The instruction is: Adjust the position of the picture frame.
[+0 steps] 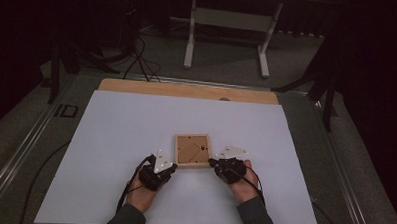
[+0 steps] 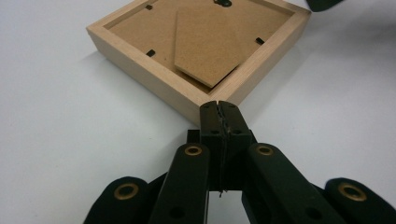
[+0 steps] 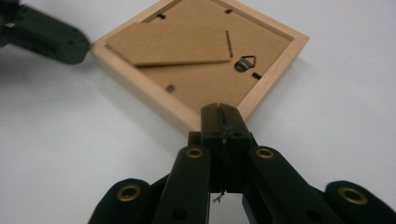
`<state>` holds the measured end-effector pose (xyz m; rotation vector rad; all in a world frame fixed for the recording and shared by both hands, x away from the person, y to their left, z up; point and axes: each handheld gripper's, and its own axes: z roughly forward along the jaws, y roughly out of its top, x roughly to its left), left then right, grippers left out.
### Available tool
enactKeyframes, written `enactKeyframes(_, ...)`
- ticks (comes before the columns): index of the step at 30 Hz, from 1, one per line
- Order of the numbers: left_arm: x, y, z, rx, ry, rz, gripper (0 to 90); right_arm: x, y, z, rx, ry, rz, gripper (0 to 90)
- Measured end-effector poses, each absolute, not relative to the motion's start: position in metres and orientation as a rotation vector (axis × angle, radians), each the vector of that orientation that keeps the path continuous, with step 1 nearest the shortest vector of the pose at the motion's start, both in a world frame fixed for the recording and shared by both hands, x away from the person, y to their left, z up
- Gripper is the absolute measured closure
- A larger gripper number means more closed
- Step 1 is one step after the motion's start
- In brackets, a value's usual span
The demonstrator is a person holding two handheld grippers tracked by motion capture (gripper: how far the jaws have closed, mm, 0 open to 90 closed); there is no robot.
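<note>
The left gripper (image 2: pixel 218 106) is coming up from the bottom middle of the frame. Its two black jaws are pressing flat against each other, with nothing between them. Their tips are touching the near corner of a small square picture frame of pale wood (image 2: pixel 140 70). The picture frame is lying face down on a plain white table top (image 2: pixel 60 154), filling the upper middle of the frame. Its brown cardboard back is facing up, and a brown cardboard stand flap (image 2: pixel 208 44) is lying on that back, pointing toward the jaws. A dark shape (image 2: pixel 324 3) is peeking in at the upper right edge.
</note>
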<state>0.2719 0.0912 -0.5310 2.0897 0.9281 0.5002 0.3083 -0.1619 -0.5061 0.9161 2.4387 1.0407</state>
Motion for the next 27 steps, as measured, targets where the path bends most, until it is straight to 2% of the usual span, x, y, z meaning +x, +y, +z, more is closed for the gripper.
enactKeyframes(27,0.284,0.098,-0.533,2.072,0.999,0.509,89.4,0.321,-0.152,-0.513,0.920,2.436,1.025,89.7)
